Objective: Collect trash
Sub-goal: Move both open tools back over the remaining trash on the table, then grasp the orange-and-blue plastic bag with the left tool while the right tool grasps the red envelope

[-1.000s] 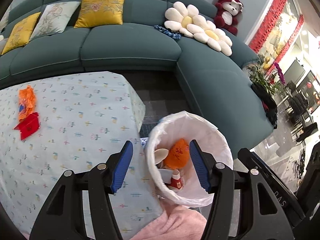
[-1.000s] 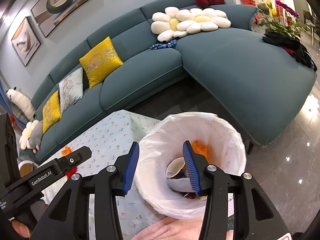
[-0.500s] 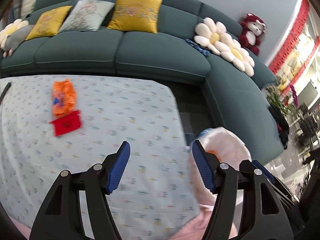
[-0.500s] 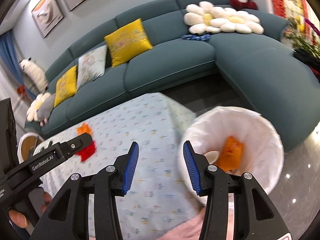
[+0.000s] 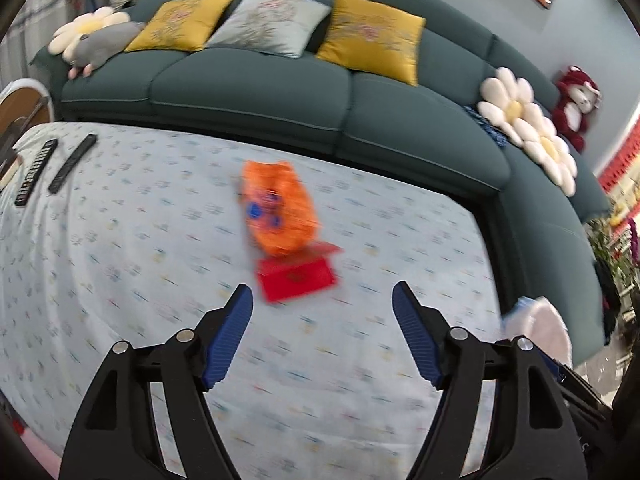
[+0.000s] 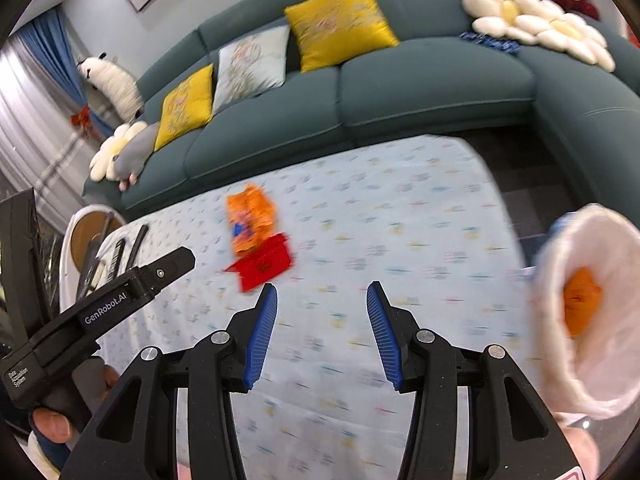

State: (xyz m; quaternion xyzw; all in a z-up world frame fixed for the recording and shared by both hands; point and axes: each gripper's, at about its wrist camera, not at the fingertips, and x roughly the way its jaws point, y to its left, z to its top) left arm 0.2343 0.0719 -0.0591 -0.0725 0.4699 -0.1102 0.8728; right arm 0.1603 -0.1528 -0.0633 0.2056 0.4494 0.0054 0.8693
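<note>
while both grippers hang over the table (image 5: pixel 120 248) with its pale patterned cloth, nothing sits between either pair of blue pads. the left gripper (image 5: pixel 322 300) has its jaws spreading wider, empty, with the red envelope (image 5: pixel 296 276) just ahead of its tips and the crumpled orange wrapper (image 5: pixel 280 208) touching the envelope's far edge. the right gripper (image 6: pixel 322 294) is also opening, less wide, empty too; the envelope lies ahead and to its left. the white-lined trash bin (image 6: pixel 592 320) stands off the table's right end, an orange wrapper piece (image 6: pixel 580 300) inside. two remotes (image 5: pixel 52 168) lie at the table's far left, near the teal sofa (image 5: pixel 280 92)
</note>
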